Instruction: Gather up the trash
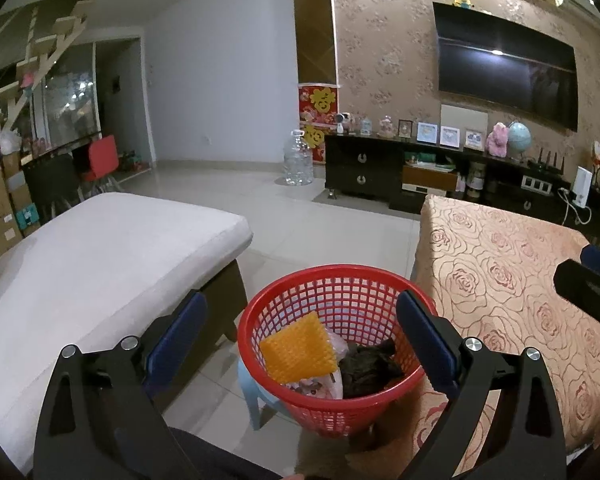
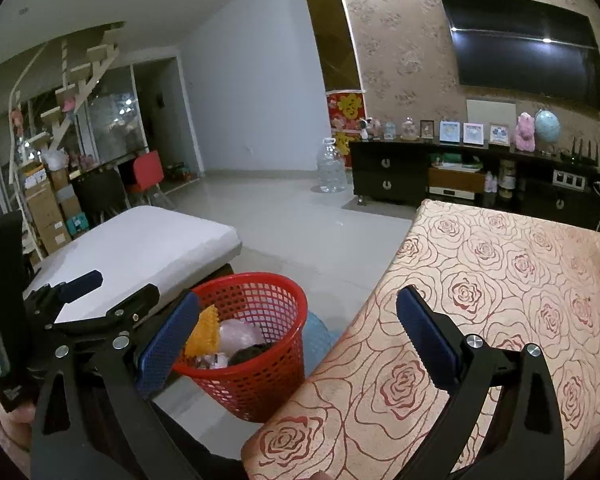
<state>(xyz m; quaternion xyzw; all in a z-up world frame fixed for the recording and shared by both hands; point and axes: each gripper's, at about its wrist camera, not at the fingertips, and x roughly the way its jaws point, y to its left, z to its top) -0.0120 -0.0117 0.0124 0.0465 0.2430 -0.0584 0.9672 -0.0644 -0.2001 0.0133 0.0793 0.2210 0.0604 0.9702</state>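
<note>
Both grippers, left (image 1: 300,344) and right (image 2: 296,340), spread and empty; red basket (image 1: 342,276) holds trash at six o'clock. Scan the rose tablecloth (image 2: 500,280) before reaching.

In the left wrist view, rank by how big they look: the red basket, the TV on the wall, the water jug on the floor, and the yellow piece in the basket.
1. Red basket and TV: they look about alike; the basket is far nearer, so no ranking.
2. Yellow piece, also near the camera.
3. Water jug, smallest, but far off.
</note>
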